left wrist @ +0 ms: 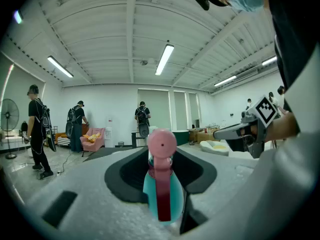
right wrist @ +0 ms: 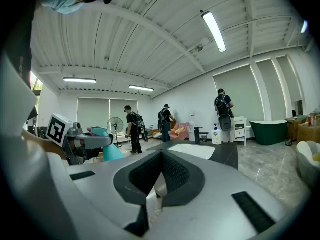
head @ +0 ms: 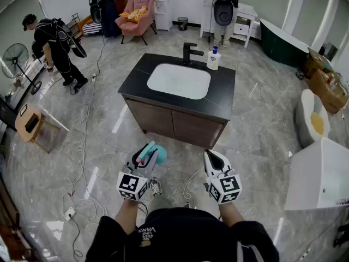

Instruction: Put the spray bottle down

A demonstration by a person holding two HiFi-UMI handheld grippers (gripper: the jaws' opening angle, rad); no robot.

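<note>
Grasping the spray bottle (left wrist: 162,186), the left gripper (head: 148,153) holds it upright in the air with its fingers clamped on it, short of the near edge of the bench (head: 218,101). The right gripper (head: 213,157) hovers alongside, fingers clenched together on nothing.

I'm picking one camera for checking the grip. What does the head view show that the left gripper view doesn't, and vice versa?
Only the head view: the white basin in the vanity from above, and the marker cube on the left gripper. Only the left gripper view: the spray bottle end-on, pink nozzle facing the camera, clamped between the jaws, plus ceiling lights. Both: the spray bottle, the right gripper, the pink armchair.
</note>
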